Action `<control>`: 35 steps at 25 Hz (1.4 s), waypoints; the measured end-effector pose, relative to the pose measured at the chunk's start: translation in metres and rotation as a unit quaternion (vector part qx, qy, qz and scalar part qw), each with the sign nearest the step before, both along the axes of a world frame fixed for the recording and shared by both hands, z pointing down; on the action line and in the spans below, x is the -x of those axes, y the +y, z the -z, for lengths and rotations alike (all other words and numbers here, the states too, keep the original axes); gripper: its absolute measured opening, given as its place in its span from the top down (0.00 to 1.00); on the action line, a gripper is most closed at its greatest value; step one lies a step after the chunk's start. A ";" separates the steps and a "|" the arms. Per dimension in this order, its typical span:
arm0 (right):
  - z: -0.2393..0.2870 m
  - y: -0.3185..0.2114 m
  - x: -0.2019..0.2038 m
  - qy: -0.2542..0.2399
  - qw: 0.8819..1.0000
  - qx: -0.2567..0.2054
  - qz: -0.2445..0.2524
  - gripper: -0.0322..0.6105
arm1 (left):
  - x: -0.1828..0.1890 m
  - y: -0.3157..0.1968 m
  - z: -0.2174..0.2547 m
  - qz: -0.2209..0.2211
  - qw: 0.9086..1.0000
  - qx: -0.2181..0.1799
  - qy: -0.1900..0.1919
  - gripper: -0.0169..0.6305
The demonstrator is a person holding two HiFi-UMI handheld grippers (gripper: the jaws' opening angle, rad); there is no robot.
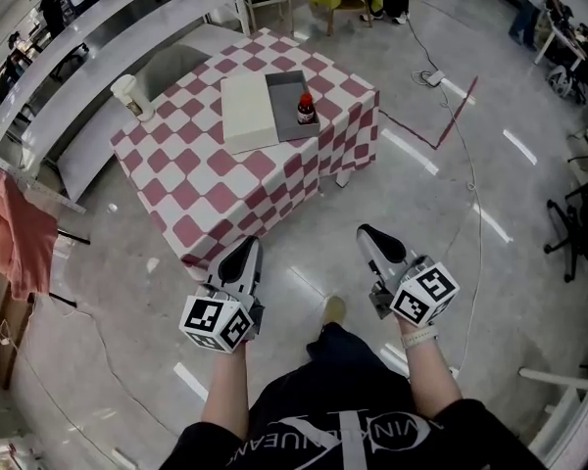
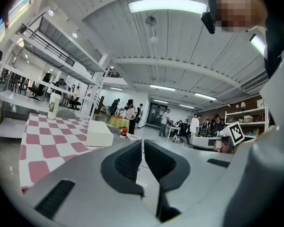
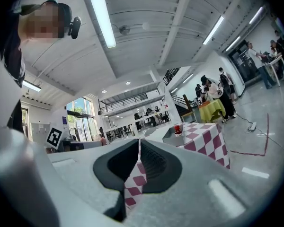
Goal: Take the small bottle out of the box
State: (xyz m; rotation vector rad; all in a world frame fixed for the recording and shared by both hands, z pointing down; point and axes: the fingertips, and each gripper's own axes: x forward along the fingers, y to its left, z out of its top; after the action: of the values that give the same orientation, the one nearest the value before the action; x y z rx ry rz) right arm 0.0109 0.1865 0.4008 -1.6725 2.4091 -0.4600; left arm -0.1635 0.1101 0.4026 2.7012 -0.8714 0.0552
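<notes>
step: the reach has not begun; the person stands back from the table (image 1: 206,179) with both grippers held low near the body.
left gripper (image 1: 243,253): jaws pressed together, nothing between them.
right gripper (image 1: 372,238): jaws closed tight, empty.
small bottle (image 1: 306,110): upright in the open grey box (image 1: 282,106), by its right wall, well apart from both grippers.
next move: probably step closer, spread one gripper's jaws, and come down around the bottle.
bottle: smooth, rounded, dark, red cap.
box: shallow, rectangular, stiff-looking.
lid (image 1: 248,111): cream, flat, just beside the box.
cloth: red-and-white checked, draped.
</notes>
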 end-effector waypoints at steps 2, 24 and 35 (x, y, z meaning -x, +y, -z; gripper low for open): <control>0.002 -0.014 -0.008 0.001 1.000 -0.003 0.000 0.92 | -0.008 -0.012 0.003 0.002 1.000 -0.004 -0.001 0.94; -0.012 -0.104 -0.068 -0.017 0.999 0.002 0.045 0.92 | -0.069 -0.092 -0.011 0.038 0.999 0.000 -0.001 0.94; -0.028 -0.161 -0.085 -0.033 0.998 0.023 0.050 0.92 | -0.092 -0.141 -0.036 0.028 0.999 0.032 -0.012 0.94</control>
State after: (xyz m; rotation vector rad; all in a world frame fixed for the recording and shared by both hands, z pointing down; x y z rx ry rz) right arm 0.0957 0.0260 0.4290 -1.5347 2.4597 -0.5815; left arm -0.0719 -0.0311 0.4382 2.6211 -0.9353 0.1006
